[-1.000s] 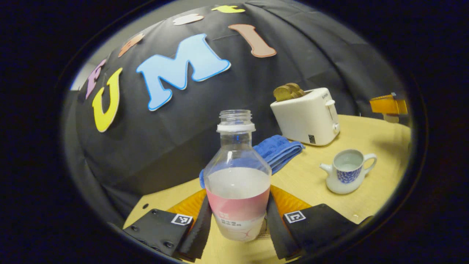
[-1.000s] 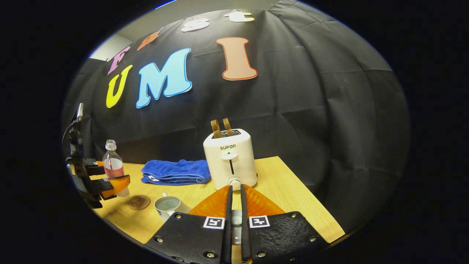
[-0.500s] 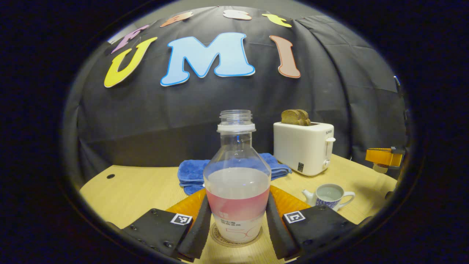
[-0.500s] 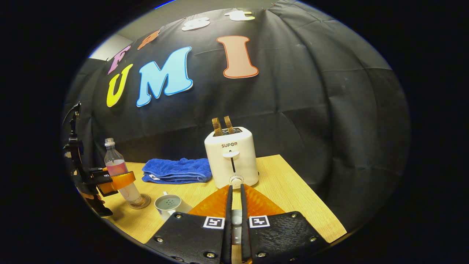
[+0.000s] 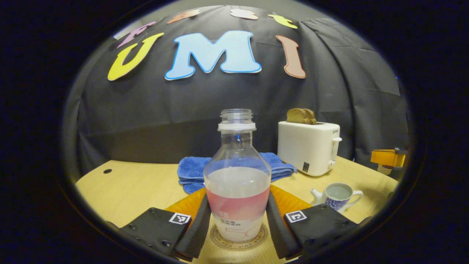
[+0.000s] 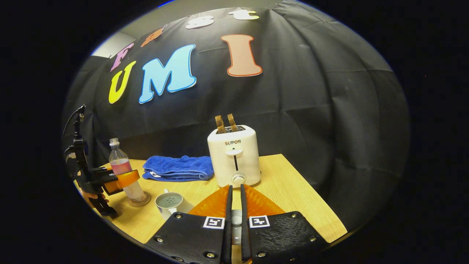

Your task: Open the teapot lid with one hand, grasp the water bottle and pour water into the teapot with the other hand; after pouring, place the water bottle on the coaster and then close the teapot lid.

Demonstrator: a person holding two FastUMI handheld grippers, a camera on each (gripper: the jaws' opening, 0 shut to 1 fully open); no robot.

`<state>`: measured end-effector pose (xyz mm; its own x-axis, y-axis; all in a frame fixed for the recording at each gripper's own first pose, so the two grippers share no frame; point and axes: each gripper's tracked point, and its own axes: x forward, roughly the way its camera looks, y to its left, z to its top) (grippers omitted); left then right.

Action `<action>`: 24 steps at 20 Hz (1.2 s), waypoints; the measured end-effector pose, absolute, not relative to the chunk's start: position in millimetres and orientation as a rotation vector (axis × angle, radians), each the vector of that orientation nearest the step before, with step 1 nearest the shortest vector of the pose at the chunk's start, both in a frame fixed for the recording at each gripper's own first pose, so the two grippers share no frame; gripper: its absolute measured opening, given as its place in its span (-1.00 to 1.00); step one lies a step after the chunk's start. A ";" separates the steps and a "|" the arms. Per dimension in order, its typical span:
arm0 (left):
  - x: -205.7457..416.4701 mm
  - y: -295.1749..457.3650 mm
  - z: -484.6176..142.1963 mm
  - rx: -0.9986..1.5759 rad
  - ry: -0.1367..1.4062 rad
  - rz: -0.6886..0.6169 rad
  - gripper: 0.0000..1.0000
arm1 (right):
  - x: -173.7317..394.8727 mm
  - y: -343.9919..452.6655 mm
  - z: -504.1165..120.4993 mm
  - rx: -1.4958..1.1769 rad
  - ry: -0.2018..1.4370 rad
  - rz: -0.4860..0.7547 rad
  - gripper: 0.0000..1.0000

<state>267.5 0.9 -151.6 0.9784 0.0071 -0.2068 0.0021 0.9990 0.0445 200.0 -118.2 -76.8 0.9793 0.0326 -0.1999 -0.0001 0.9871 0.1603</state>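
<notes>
The clear plastic water bottle with a pink label (image 5: 237, 183) stands upright on the round brown coaster (image 5: 239, 239), uncapped and about half full. The left gripper (image 5: 238, 223) has its two fingers pressed against the bottle's lower sides, one on each flank. In the right gripper view the same bottle (image 6: 122, 170) sits on the coaster (image 6: 139, 200) at the table's left end, with the left gripper (image 6: 121, 179) around it. The right gripper (image 6: 234, 220) pinches the small pale teapot lid (image 6: 236, 219) between nearly closed fingers. The white teapot with blue pattern (image 5: 337, 196) stands open on the light wooden table (image 5: 128, 187), near the bottle. A folded blue towel (image 5: 194, 170) and a white toaster holding bread (image 5: 309, 146) sit behind.
</notes>
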 end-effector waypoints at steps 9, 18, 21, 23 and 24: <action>266.9 -5.1 -155.4 0.037 0.221 -0.014 0.87 | 200.0 -113.3 -78.1 0.149 0.203 0.028 -0.79; 260.2 4.6 -135.2 0.024 0.169 -0.004 1.00 | 198.2 -105.2 -75.8 0.119 0.197 0.048 -0.79; 247.8 3.9 -134.8 -0.002 0.162 -0.021 1.00 | 195.4 -90.9 -68.0 0.123 0.172 0.092 -0.80; 235.8 5.6 -131.1 -0.002 0.139 -0.028 1.00 | 197.7 -75.0 -66.3 0.117 0.161 0.129 -0.80; 230.7 6.2 -128.2 0.003 0.133 -0.029 1.00 | 200.6 -69.8 -65.3 0.114 0.165 0.139 -0.80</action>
